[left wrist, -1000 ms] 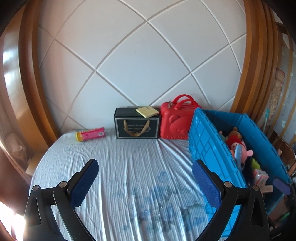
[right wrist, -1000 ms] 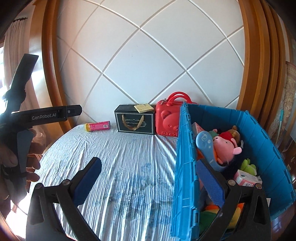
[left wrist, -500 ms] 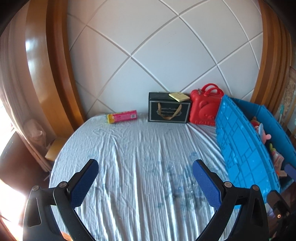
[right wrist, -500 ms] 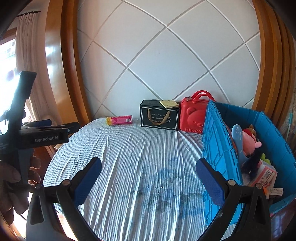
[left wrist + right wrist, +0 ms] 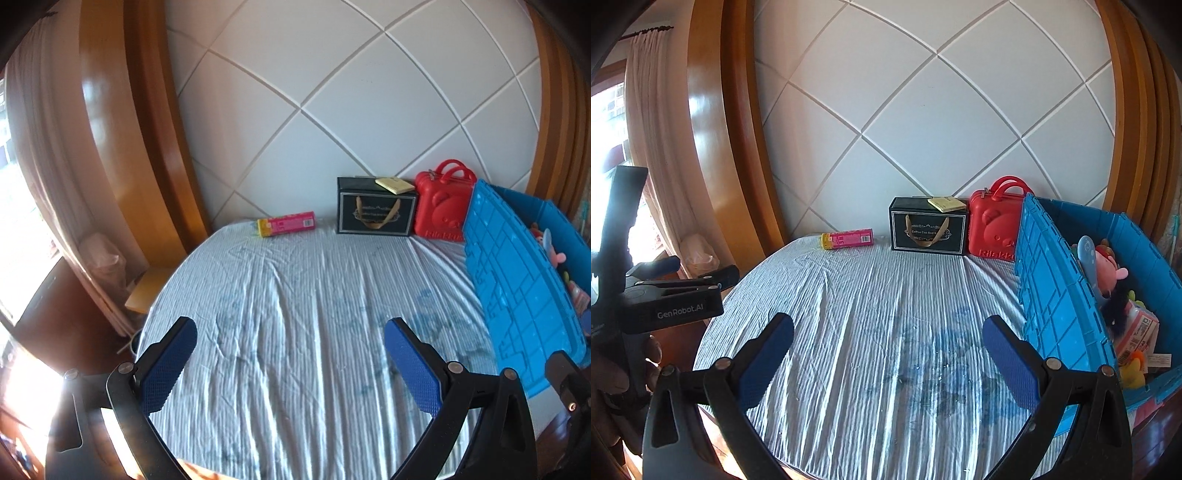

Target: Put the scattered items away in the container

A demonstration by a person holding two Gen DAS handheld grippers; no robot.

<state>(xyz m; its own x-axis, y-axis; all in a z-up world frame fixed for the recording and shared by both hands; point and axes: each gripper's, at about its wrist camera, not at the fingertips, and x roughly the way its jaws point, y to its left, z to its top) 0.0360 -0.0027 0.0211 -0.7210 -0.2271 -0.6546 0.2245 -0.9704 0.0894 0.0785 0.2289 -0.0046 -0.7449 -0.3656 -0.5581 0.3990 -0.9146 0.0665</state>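
The blue crate (image 5: 517, 280) (image 5: 1056, 291) stands at the bed's right edge, holding a pink plush (image 5: 1108, 266) and several other items. A pink tube (image 5: 286, 224) (image 5: 847, 239) lies by the headboard at the far left. My left gripper (image 5: 290, 365) hovers open and empty over the near part of the striped sheet. My right gripper (image 5: 888, 358) is also open and empty above the sheet, left of the crate. In the right wrist view the left gripper's body shows at the left edge, held by a hand (image 5: 613, 373).
A black gift box (image 5: 375, 214) (image 5: 927, 230) with a yellow notepad (image 5: 394, 185) (image 5: 946, 204) on top and a red bear case (image 5: 441, 208) (image 5: 993, 229) stand against the white padded headboard. Wooden frames flank it. A curtain (image 5: 661, 155) hangs left.
Both grippers have pulled back and swung left, away from the crate, so more of the bed and the left wall shows. Both stayed open and empty.
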